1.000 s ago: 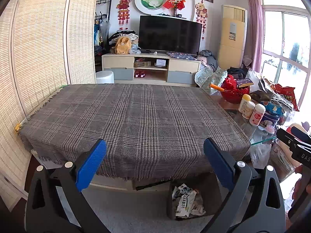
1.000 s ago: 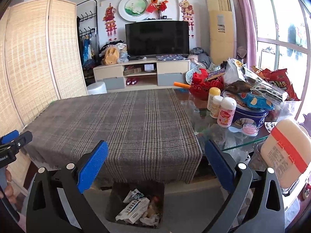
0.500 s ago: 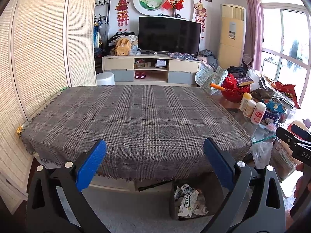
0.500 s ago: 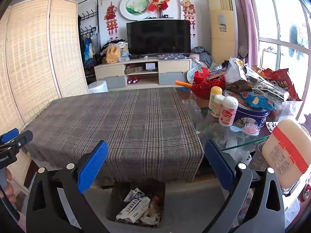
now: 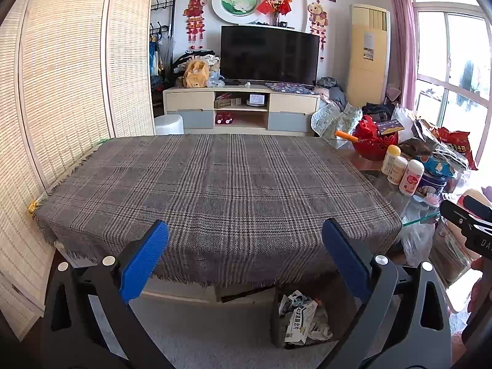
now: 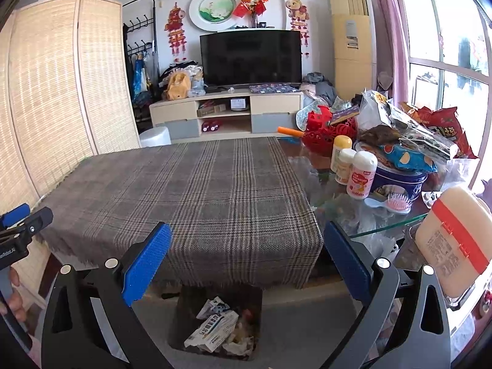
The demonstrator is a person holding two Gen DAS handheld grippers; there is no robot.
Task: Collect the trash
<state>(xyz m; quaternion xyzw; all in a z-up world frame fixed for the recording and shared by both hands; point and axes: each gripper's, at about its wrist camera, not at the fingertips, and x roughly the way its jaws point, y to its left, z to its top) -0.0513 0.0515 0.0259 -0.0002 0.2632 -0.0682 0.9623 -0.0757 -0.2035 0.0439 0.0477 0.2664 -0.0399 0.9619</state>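
Both grippers held back from the near edge of the bench [image 5: 409, 218], level, looking forward. Left gripper [image 5: 244, 256]: fingers wide apart, nothing between them. Right gripper [image 6: 246, 259]: the same, spread and empty.

Plaid cloth [image 5: 215, 184] fills the space ahead of and between my left fingers — I see no loose scrap on it. It covers only part of the bench; beyond my right fingers' right-hand pad the glass is bare at the edge.

Trash bin [image 6: 215, 323] on the floor, tucked under the cloth's fringe, just below and between the right fingers; in the left view it sits under the right-hand finger [image 5: 344, 261]. Probably parked there so anything lifted off the edge drops straight in. It already holds a crumpled printed carton [image 6: 212, 327] and wrappers — that is where the trash is now.

Clutter piled past the right-hand finger, on the glass: three small bottles [image 6: 361, 173], a blue tin [image 6: 399, 180], snack bags [image 6: 442, 132], a red basket [image 6: 326, 135], a pink hairbrush [image 6: 396, 201]. Looks like stored goods pushed aside, not litter, though I can't tell for every bag.

Judgement: the collecting looks nearly or wholly done; fingers held apart suit a pause, or readiness for another piece. If more remains, it would be among that right-side pile, and sorting it risks knocking the bottles.
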